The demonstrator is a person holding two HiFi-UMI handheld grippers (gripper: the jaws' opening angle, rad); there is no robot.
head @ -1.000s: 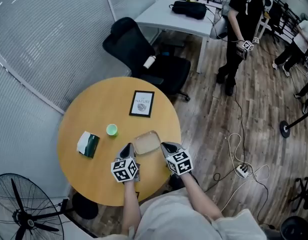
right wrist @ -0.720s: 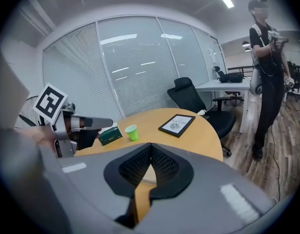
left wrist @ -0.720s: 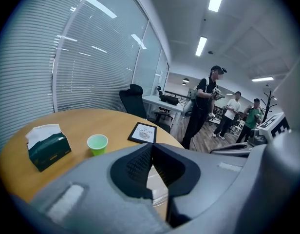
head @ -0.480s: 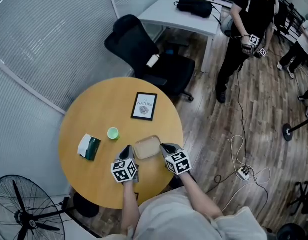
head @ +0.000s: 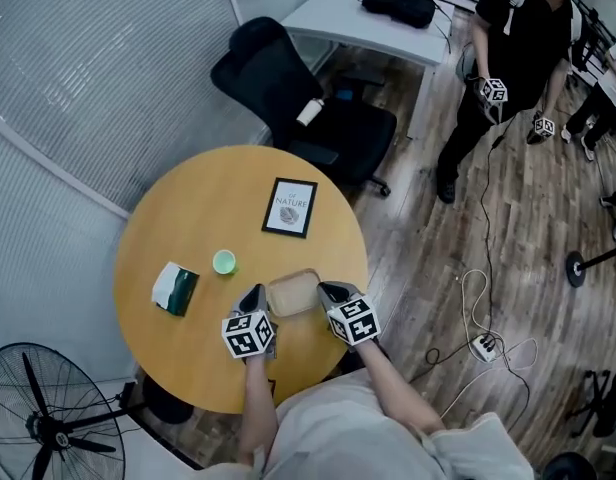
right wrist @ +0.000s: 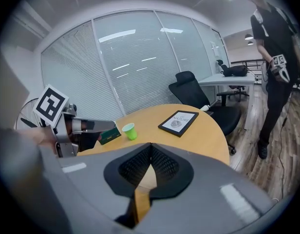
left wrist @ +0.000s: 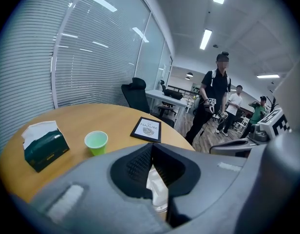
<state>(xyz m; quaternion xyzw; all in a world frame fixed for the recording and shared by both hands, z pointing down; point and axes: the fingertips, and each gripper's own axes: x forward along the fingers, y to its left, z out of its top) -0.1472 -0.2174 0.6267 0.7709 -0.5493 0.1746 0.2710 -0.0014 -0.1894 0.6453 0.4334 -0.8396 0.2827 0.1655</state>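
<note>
A shallow translucent plastic container (head: 293,292) lies near the front edge of the round wooden table (head: 188,208). My left gripper (head: 256,295) is shut on its left rim; in the left gripper view a whitish piece of the container (left wrist: 157,189) shows between the closed jaws of this gripper (left wrist: 151,147). My right gripper (head: 326,290) is at the right rim, shut, with pale plastic (right wrist: 146,177) seen behind its closed jaws (right wrist: 150,147). The left gripper (right wrist: 86,126) also shows in the right gripper view.
A green cup (head: 224,261), a dark green tissue box (head: 175,288) and a framed "NATURE" print (head: 289,207) sit further back on the table. Beyond it are a black office chair (head: 288,98) and a white desk (head: 388,28). A fan (head: 38,418) stands front left; a person (head: 518,38) and floor cables (head: 478,338) are to the right.
Both grippers stay shut at the container's rims. The person in the background has shifted a little, and the head view has drifted slightly.
</note>
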